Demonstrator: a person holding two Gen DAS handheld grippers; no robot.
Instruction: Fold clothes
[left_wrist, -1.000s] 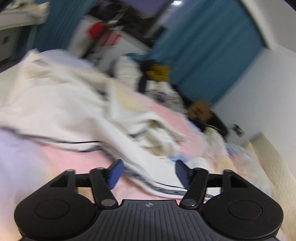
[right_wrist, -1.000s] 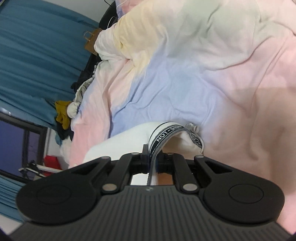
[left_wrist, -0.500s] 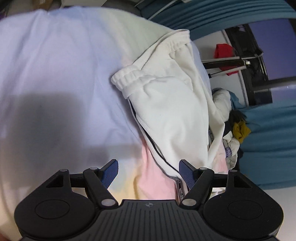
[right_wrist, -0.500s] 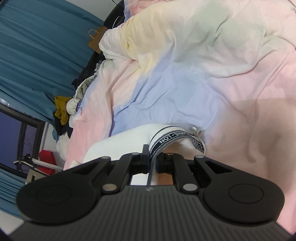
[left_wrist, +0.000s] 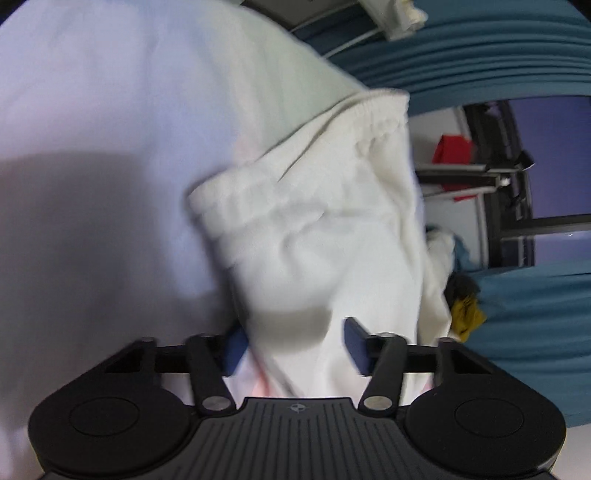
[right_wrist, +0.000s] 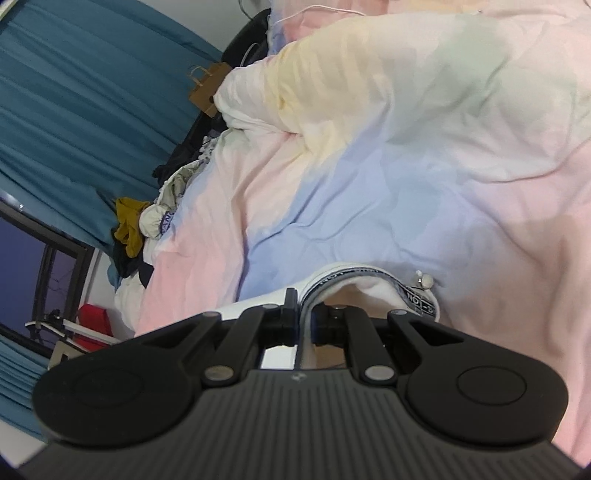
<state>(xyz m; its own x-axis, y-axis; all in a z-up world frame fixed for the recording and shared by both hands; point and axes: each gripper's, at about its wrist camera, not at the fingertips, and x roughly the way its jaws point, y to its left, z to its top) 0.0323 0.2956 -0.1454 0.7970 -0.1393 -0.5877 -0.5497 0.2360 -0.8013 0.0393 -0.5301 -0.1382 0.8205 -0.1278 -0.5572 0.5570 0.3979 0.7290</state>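
White sweatpants (left_wrist: 325, 236) lie on the pastel duvet (left_wrist: 92, 129), their elastic cuffs toward the top of the left wrist view. My left gripper (left_wrist: 295, 345) is open, and the white cloth passes between its blue pads (left_wrist: 354, 341). My right gripper (right_wrist: 303, 321) is shut on the sweatpants' waistband (right_wrist: 354, 275), a black-and-white lettered band with a metal-tipped drawstring (right_wrist: 424, 280). The waistband loops up in front of the fingers, above the duvet (right_wrist: 406, 166).
Blue curtains (right_wrist: 74, 92) hang beside the bed. A pile of other clothes, one mustard yellow (right_wrist: 127, 225), lies at the bed's edge. A brown paper bag (right_wrist: 207, 88) and a red object (left_wrist: 452, 149) by a dark window frame stand off the bed.
My left gripper swung from a view across the bed down over the sweatpants and closed in until the cloth lies between its open fingers. My right gripper kept its hold on the waistband, shifting slightly.
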